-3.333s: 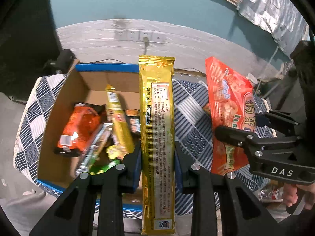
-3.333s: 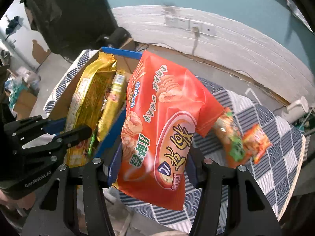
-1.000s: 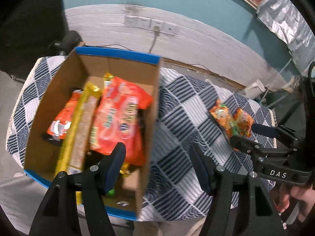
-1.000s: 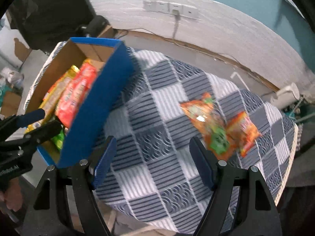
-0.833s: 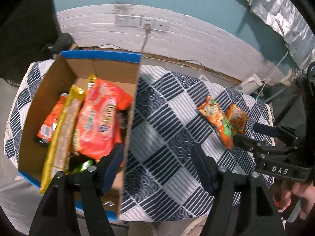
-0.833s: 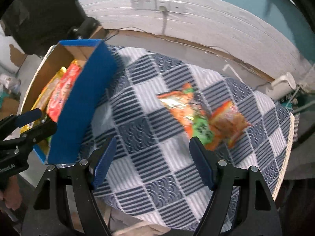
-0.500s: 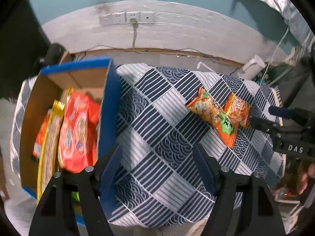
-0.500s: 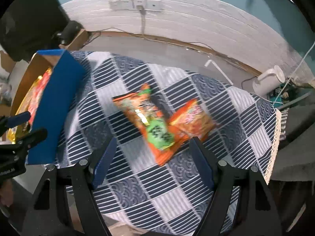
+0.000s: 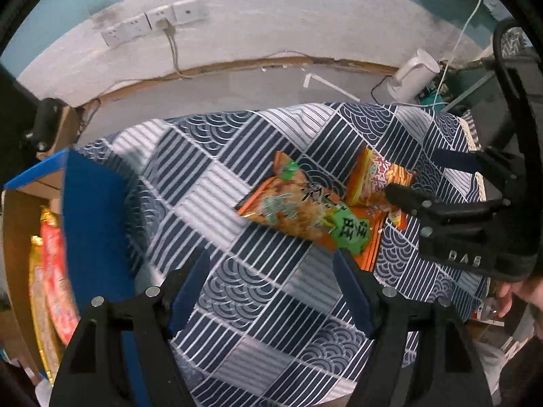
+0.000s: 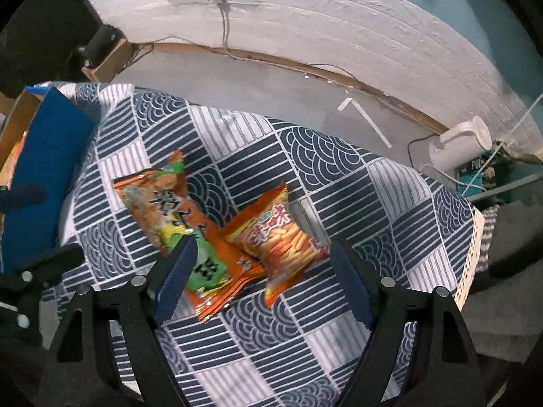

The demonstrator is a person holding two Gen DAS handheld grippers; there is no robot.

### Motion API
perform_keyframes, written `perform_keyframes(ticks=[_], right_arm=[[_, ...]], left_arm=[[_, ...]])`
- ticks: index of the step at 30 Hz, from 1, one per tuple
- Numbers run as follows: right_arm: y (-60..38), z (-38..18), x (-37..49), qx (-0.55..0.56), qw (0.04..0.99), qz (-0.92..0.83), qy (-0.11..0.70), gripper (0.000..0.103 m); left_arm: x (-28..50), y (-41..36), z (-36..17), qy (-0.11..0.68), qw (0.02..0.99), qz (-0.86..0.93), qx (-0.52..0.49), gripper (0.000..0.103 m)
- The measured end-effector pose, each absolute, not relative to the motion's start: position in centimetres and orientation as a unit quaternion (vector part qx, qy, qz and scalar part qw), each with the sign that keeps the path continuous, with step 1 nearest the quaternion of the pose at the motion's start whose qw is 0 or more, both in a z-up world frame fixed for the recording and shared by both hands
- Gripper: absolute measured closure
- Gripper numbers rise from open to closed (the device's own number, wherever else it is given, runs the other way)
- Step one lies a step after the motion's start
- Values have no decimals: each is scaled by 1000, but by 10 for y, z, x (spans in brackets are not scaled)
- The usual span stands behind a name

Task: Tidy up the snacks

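Both grippers hang empty above the table with their blue-padded jaws apart. Nothing lies between the left gripper jaws but patterned tablecloth, and those jaws have just been opening. The right gripper has also just been widening, and in its own view the two remaining snack bags sit in the gap between its pads, not pressed by either.

Judging by the layout, most of the job is finished. At the far left edge of the left wrist view, the blue-sided cardboard box already holds a red packet and a gold packet. Two bags are left on the cloth, right of centre: a long orange-and-green bag and a smaller orange bag pictured with stick-shaped crisps, overlapping at one corner. Both must yet go into the box.

Readable writing is scarce. White letters "DAS" show on the right gripper's body, seen at the right of the left wrist view. Both bags carry large Chinese characters, too blurred for a sure reading. Beside the white appliance at the upper right, a dark pack shows "PO" and little more.
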State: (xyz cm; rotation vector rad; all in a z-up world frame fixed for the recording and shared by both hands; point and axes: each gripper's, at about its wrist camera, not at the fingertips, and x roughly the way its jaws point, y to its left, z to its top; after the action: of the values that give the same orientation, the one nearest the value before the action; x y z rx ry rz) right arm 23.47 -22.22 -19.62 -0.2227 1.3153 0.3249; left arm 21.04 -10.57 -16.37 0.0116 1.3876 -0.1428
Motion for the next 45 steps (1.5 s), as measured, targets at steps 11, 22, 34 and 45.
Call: perform_keyframes(ticks=[11,22,34,45], right_arm=[[-229,-237,252,-124,757,169,619,22],[-229,-258,242,-151,741,165,634,26],[-259,-268,232,-54,722,155,672,62],[-276,-263,225,-10,726,149,672,62]], left_arm=[[234,-100,-216,668,737,-36,-100,26],[233,-111,-227,668,727,-22,-154,26],[243,-120,-241,658,738,13,-148,17],[244,-122,-263,676,723,7,-142,29]])
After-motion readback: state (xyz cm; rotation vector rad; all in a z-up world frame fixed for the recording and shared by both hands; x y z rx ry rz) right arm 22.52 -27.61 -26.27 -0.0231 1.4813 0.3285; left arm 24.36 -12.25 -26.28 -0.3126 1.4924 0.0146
